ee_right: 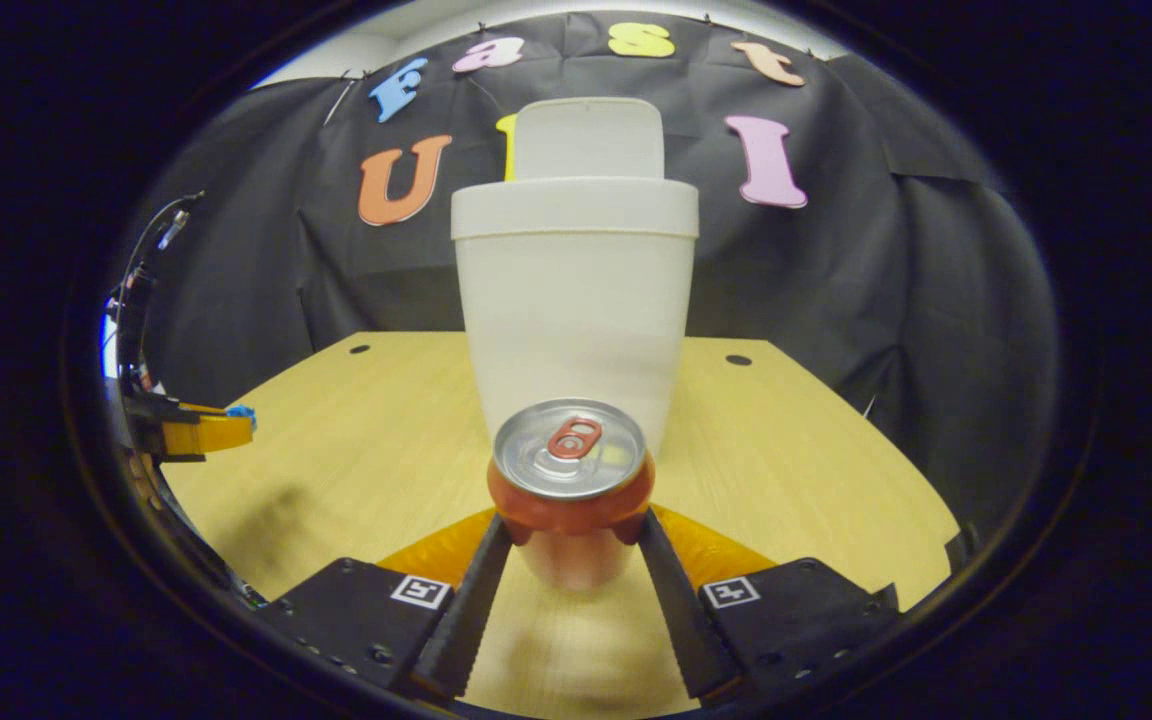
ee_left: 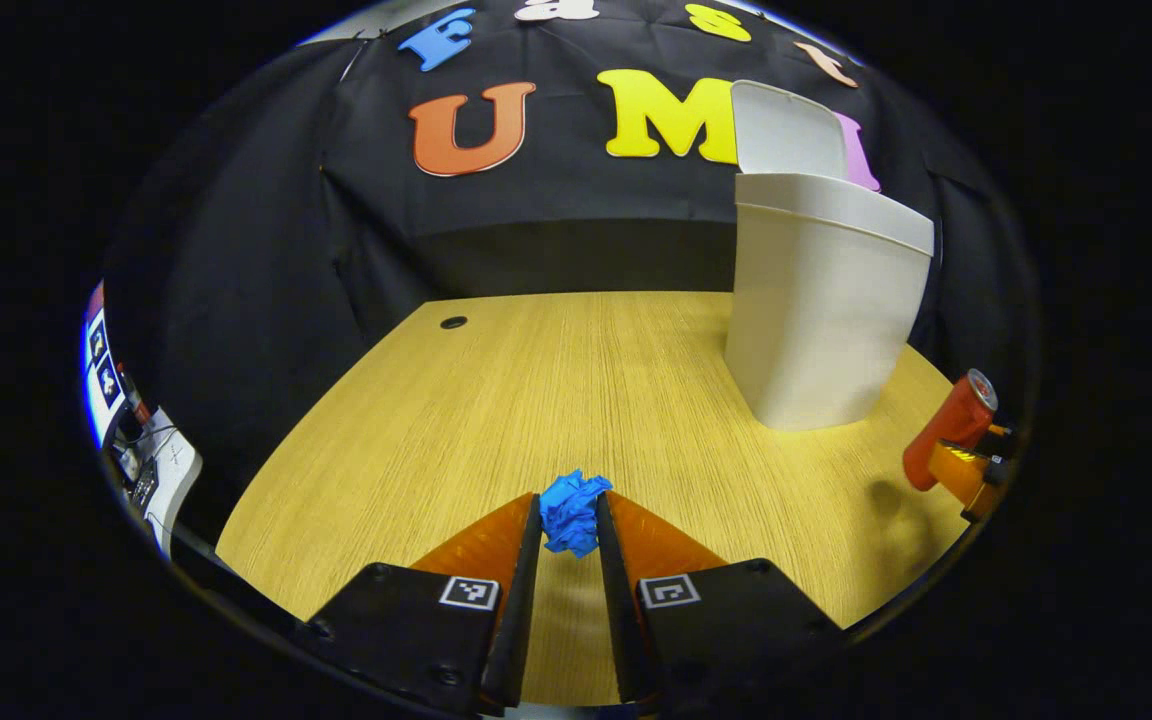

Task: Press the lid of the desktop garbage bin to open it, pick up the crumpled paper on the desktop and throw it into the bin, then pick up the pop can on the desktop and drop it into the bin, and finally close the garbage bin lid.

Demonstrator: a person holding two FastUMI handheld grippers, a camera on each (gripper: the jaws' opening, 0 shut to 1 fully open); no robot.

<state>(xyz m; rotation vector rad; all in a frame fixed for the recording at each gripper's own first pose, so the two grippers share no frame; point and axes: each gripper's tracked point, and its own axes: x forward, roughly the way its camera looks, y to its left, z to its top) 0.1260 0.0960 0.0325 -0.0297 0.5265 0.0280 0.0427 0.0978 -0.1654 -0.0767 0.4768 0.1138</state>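
The white desktop bin point(ee_left: 821, 310) stands on the wooden table point(ee_left: 536, 400) with its lid point(ee_left: 786, 130) tipped up and open. My left gripper point(ee_left: 571, 505) is shut on the blue crumpled paper point(ee_left: 572, 520), held a little above the table, left of the bin and nearer than it. In the right gripper view the red pop can point(ee_right: 571, 480) sits between the fingers of my right gripper point(ee_right: 574, 522), which is shut on it, straight before the bin point(ee_right: 576, 300). The can point(ee_left: 948, 425) is tilted and off the table, with a shadow beneath it.
Two small cable holes point(ee_right: 738, 359) mark the table's far corners. Black cloth closes the back and sides. Some equipment and cables point(ee_left: 141, 450) sit beyond the table's left edge. At the left of the right gripper view the left gripper point(ee_right: 198, 432) hovers with the paper point(ee_right: 241, 412).
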